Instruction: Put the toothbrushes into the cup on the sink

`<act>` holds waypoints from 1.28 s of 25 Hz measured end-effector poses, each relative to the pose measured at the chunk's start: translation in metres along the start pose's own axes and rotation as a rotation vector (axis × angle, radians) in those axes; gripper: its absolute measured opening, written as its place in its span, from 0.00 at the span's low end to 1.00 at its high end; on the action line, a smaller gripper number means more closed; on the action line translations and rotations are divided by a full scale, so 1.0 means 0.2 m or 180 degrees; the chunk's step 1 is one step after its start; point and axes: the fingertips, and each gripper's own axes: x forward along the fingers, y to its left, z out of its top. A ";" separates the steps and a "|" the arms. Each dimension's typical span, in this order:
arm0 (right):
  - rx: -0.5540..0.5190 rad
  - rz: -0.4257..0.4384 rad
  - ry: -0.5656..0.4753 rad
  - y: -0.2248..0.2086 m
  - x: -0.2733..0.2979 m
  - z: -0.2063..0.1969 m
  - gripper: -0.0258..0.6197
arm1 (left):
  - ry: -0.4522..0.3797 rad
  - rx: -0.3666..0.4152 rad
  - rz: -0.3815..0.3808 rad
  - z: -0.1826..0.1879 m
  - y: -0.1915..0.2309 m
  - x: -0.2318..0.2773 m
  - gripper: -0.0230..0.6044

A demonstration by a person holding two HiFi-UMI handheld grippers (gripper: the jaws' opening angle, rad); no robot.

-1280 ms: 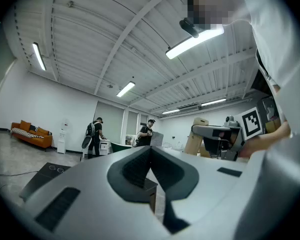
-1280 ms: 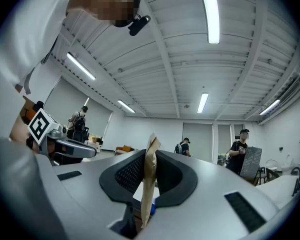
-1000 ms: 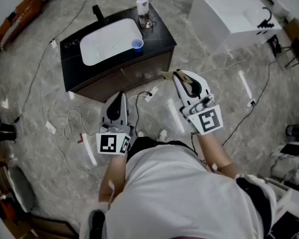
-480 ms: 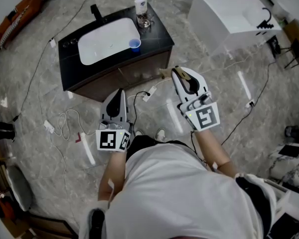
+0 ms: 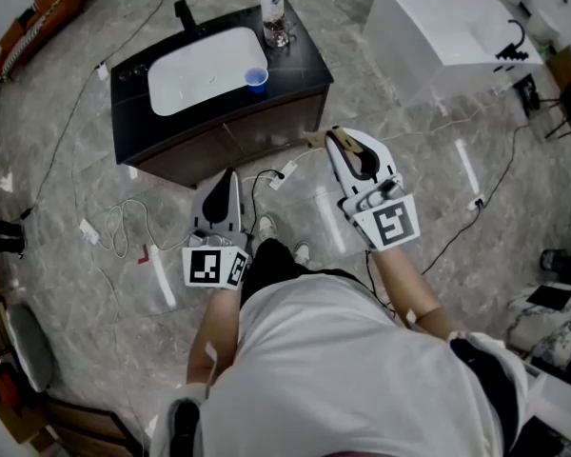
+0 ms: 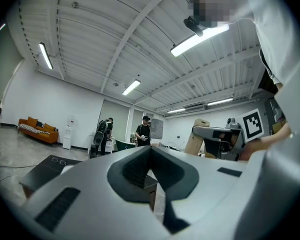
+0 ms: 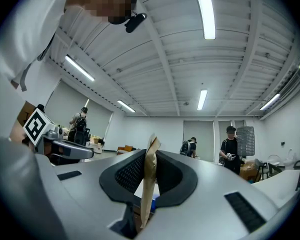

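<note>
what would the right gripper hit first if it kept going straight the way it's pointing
Most likely the black sink cabinet, at the end where the blue cup stands. The wooden toothbrush held in the right gripper would arrive first. Height is hard to judge, so it might pass over.

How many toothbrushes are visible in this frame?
1. A tan toothbrush is clamped in the right gripper, over the floor short of the sink counter. Any inside the blue cup or clear glass would be too small to tell.

One toothbrush point(image 7: 149, 179), one blue cup point(image 5: 257, 80), one sink point(image 5: 195, 72), one bottle point(image 5: 272, 0).
</note>
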 end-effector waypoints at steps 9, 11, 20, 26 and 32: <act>-0.0021 0.0000 -0.0046 -0.03 0.05 0.01 0.14 | -0.0011 -0.0043 -0.0044 -0.03 0.02 0.08 0.04; -0.0011 0.0000 -0.0028 -0.05 0.05 0.01 0.14 | -0.0013 -0.0043 -0.0063 -0.02 0.02 0.11 0.04; 0.0065 -0.0014 0.0150 -0.09 0.18 -0.11 0.14 | 0.0127 -0.0188 -0.0152 -0.12 0.09 0.24 0.04; 0.0059 -0.0021 0.0195 -0.16 0.40 -0.17 0.14 | 0.0144 -0.0225 -0.0164 -0.14 0.28 0.41 0.04; 0.0025 -0.0030 0.0281 -0.22 0.67 -0.22 0.14 | 0.0121 -0.0302 -0.0183 -0.14 0.50 0.61 0.04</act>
